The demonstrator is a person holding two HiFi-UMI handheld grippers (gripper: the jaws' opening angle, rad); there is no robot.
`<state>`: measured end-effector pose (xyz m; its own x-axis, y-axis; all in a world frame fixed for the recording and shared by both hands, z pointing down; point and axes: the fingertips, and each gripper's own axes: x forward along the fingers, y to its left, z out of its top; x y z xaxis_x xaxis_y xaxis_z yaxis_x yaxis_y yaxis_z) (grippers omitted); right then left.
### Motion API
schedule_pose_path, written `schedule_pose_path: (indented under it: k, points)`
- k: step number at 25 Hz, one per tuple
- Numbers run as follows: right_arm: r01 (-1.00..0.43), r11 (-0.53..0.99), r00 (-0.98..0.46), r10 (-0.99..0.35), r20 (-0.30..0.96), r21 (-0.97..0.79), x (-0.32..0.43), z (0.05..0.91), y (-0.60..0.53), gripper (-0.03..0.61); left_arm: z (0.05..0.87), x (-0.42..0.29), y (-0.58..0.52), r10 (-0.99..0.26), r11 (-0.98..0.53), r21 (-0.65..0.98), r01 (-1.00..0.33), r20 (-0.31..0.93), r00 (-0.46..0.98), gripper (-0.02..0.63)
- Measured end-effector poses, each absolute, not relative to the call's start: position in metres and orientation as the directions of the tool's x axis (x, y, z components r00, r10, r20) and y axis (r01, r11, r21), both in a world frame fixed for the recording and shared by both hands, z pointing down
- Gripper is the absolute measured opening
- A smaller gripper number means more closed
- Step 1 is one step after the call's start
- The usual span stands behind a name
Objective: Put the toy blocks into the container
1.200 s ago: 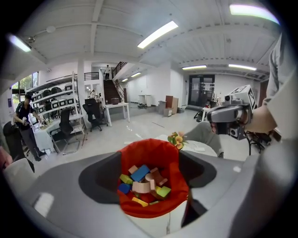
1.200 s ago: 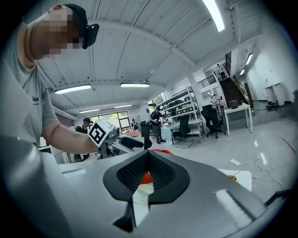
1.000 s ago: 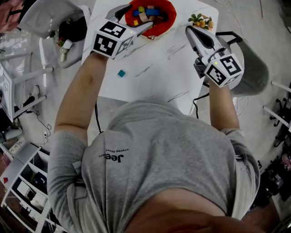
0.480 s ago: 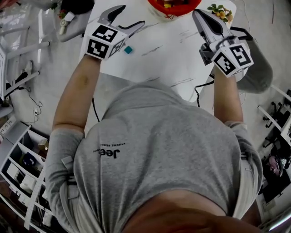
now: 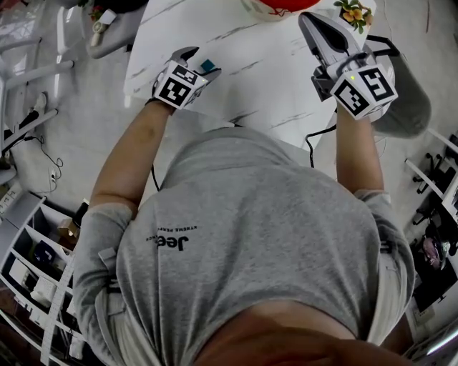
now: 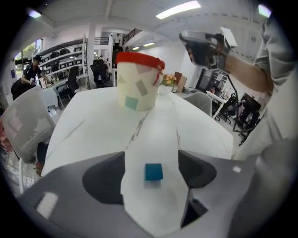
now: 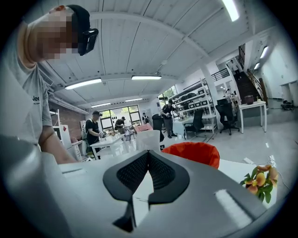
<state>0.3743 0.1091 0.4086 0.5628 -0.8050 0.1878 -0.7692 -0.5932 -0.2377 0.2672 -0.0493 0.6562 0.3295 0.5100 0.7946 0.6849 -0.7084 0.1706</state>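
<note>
My left tongs (image 5: pixel 200 61) are down at the near left part of the white, grey-veined surface (image 5: pixel 265 78), spread wide. The teal block (image 6: pixel 153 171) lies flat on the surface between the two dark pads, touching neither. From the head view only a corner of the block shows, the rest covered by the tongs.

Well beyond the block stands the container (image 6: pixel 138 87), a cream bucket with a red rim and coloured patches on its wall; bare surface runs between the two. In the head view it is cut off by the top edge, so only a strip of red shows, and no view looks into it, so I cannot tell what it holds.

My right tongs (image 7: pixel 148 153) are held up off the surface, to the right of the container, with the pads meeting at the tips and nothing between them.

A small bunch of orange flowers (image 5: pixel 354 13) sits at the far right corner, near the container. A grey chair (image 5: pixel 409 100) stands just beside the surface's right edge, and a black cable (image 5: pixel 315 146) hangs off the near edge. People farther back in the room are too small to make out.
</note>
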Motion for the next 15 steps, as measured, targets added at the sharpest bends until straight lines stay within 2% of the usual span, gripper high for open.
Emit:
schedule_pose_path:
  k: [2, 6, 7, 8, 11, 15]
  points:
    - [-0.764, -0.601, 0.568, -0.799, 0.197, -0.234, 0.365, 0.41, 0.11, 0.003, 0.668, 0.259, -0.045, 0.511, -0.697, 0.189, 0.692, 0.807, 0.295, 0.401]
    - [-0.751, -0.621, 0.578, -0.782, 0.23, -0.225, 0.345, 0.414, 0.113, 0.003, 0.693, 0.251, -0.043, 0.454, -0.673, 0.128, 0.728, 0.848, 0.271, 0.33]
    - [-0.748, -0.626, 0.582, -0.779, 0.235, -0.223, 0.34, 0.413, 0.115, 0.003, 0.694, 0.252, -0.042, 0.436, -0.671, 0.105, 0.734, 0.857, 0.276, 0.248]
    - [-0.745, -0.63, 0.585, -0.775, 0.237, -0.221, 0.334, 0.412, 0.117, 0.003, 0.693, 0.251, -0.041, 0.429, -0.666, 0.098, 0.739, 0.861, 0.272, 0.194]
    - [-0.74, -0.638, 0.595, -0.769, 0.235, -0.213, 0.318, 0.412, 0.116, 0.003, 0.685, 0.248, -0.037, 0.46, -0.66, 0.125, 0.741, 0.847, 0.267, 0.192]
    - [-0.744, -0.635, 0.595, -0.772, 0.226, -0.208, 0.294, 0.411, 0.11, 0.003, 0.653, 0.246, -0.034, 0.498, -0.662, 0.106, 0.742, 0.802, 0.33, 0.192]
